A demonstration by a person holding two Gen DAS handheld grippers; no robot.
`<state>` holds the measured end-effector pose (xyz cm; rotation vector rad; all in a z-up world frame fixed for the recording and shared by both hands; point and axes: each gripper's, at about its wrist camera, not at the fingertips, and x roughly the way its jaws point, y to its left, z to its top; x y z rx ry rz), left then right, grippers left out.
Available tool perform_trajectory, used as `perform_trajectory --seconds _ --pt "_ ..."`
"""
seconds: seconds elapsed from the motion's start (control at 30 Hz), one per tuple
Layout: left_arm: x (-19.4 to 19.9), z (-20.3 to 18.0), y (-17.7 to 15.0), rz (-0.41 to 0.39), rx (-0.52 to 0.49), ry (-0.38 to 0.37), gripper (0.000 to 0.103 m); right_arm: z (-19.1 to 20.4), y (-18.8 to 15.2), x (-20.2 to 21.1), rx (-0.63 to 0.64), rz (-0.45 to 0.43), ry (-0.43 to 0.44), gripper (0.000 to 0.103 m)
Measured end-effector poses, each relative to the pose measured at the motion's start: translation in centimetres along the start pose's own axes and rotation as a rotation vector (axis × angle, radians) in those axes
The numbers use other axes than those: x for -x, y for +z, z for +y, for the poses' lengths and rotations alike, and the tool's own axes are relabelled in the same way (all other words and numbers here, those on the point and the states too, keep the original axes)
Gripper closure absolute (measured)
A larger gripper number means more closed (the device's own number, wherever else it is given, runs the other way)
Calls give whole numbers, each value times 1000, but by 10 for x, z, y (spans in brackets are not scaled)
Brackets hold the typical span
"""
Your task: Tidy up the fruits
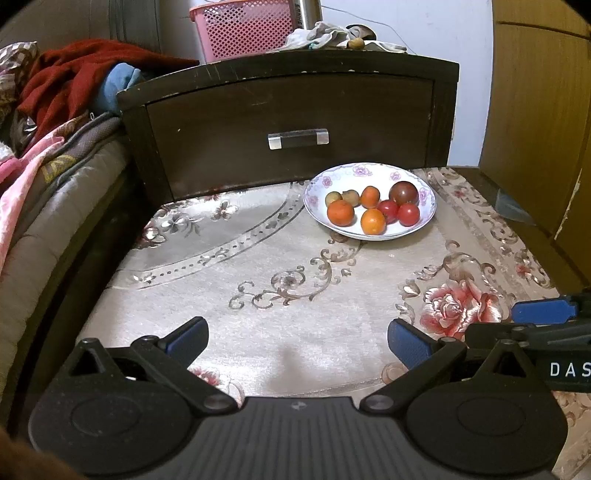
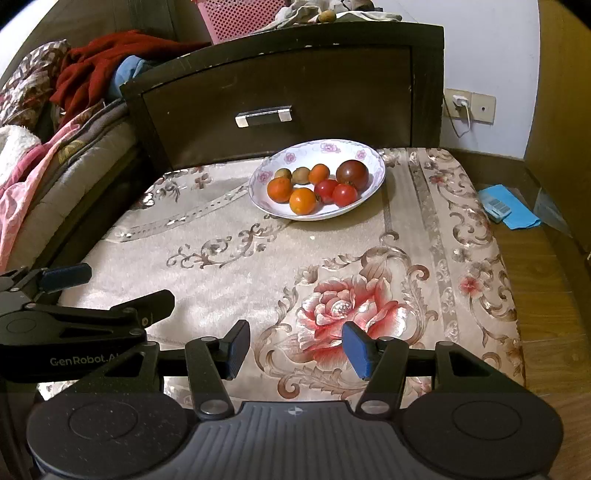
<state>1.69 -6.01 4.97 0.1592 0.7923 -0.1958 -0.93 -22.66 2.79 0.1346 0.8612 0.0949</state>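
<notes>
A white floral plate stands at the far side of the cloth-covered table, in front of a dark drawer. It holds several small fruits: orange ones, red tomatoes, a dark tomato and small brownish fruits. My left gripper is open and empty, low over the near part of the cloth. My right gripper is open and empty over the red rose pattern. Each gripper shows at the edge of the other's view.
A dark nightstand with a drawer handle stands behind the plate, with a pink basket on top. A bed with blankets lies to the left. A blue packet lies on the wooden floor to the right.
</notes>
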Motion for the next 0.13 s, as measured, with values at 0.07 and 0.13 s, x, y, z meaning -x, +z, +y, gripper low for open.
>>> perform_trajectory --seconds 0.07,0.13 --pt "0 0 -1 1 -1 3 0 0 0 -1 0 3 1 52" --pt "0 0 -1 -1 -5 11 0 -1 0 -2 0 5 1 52"
